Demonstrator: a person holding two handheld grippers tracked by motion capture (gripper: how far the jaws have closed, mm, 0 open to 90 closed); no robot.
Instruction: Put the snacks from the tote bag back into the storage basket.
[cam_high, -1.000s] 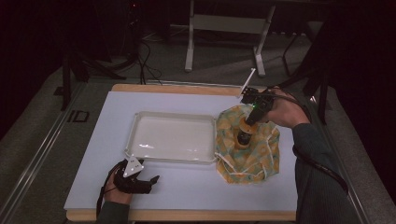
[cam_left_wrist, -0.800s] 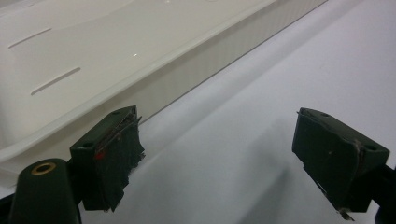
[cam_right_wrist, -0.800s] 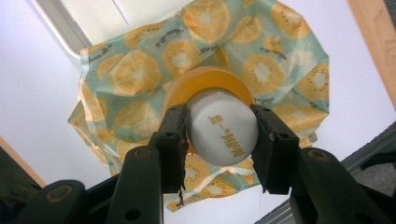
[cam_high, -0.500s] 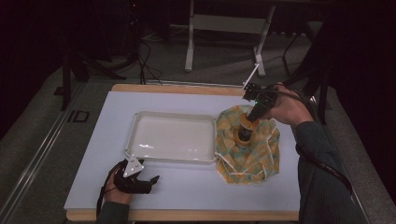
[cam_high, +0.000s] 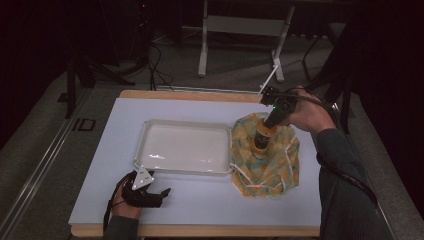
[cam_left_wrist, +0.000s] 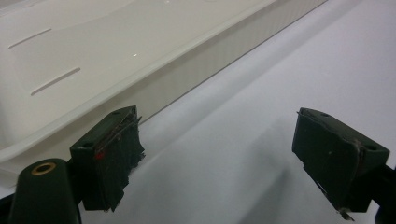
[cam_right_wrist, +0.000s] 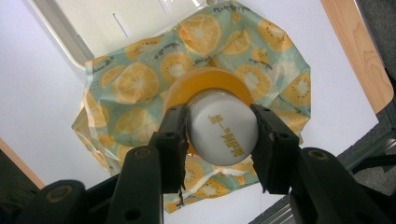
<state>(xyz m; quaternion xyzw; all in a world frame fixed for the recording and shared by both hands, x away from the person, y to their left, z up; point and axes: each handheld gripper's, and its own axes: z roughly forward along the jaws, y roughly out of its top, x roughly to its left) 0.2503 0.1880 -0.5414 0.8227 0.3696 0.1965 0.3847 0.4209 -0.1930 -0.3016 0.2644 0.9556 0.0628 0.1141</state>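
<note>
An orange bottle with a white cap stands upright on a fruit-print cloth bag at the right of the table. My right gripper comes down from above and is shut on the bottle's cap, one black jaw on each side. A white plastic tray lies in the middle of the table, just left of the bag. My left gripper rests on the white tabletop near the front edge, in front of the tray's near wall. Its jaws stand wide apart with nothing between them.
The white tabletop has a wooden rim at the back and front. The bag's white drawstring trails at its near left side. Beyond the table stand a metal frame and floor cables in a dark room.
My right hand has shifted slightly with the bottle still gripped on the bag. The left gripper has kept still.
</note>
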